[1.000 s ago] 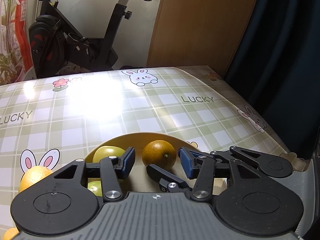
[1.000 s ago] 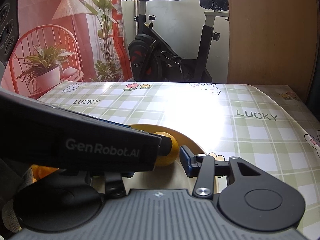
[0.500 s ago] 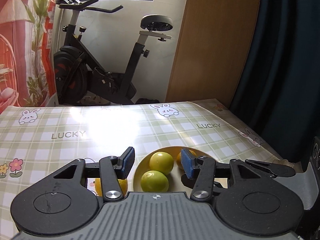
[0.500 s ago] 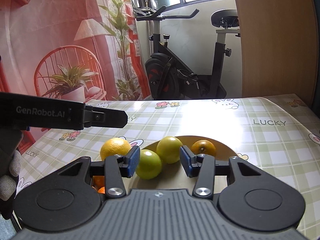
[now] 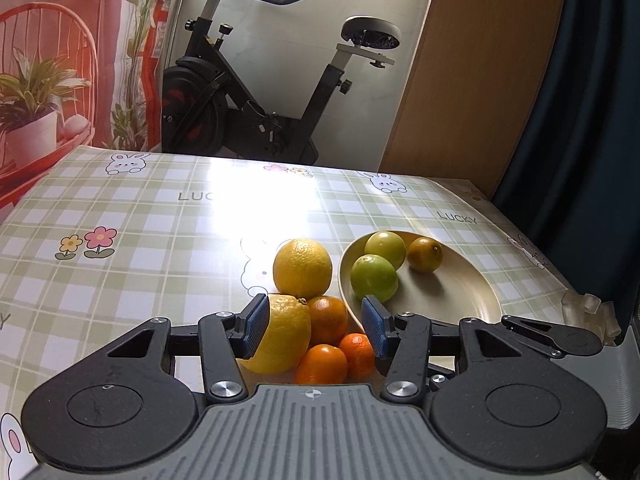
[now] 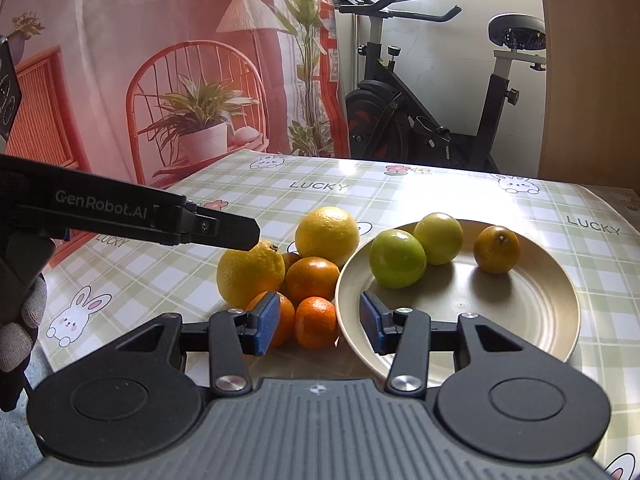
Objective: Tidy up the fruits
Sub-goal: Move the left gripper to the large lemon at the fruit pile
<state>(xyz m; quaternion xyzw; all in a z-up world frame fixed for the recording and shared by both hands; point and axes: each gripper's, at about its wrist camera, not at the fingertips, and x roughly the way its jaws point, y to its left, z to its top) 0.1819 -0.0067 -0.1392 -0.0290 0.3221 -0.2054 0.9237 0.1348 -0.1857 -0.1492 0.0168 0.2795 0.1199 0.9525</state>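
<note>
Item: my left tongs (image 5: pixel 316 330) and right tongs (image 6: pixel 318 322), both spread and empty, now drawn back from the plate (image 6: pixel 540 312) holding two limes and one small orange, facing the unsorted citrus heap (image 6: pixel 288 272) beside it on the desk (image 6: pixel 440 184)

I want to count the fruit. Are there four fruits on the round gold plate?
No, the round gold plate holds only three: two green round fruits and one small brownish-orange fruit.
</note>
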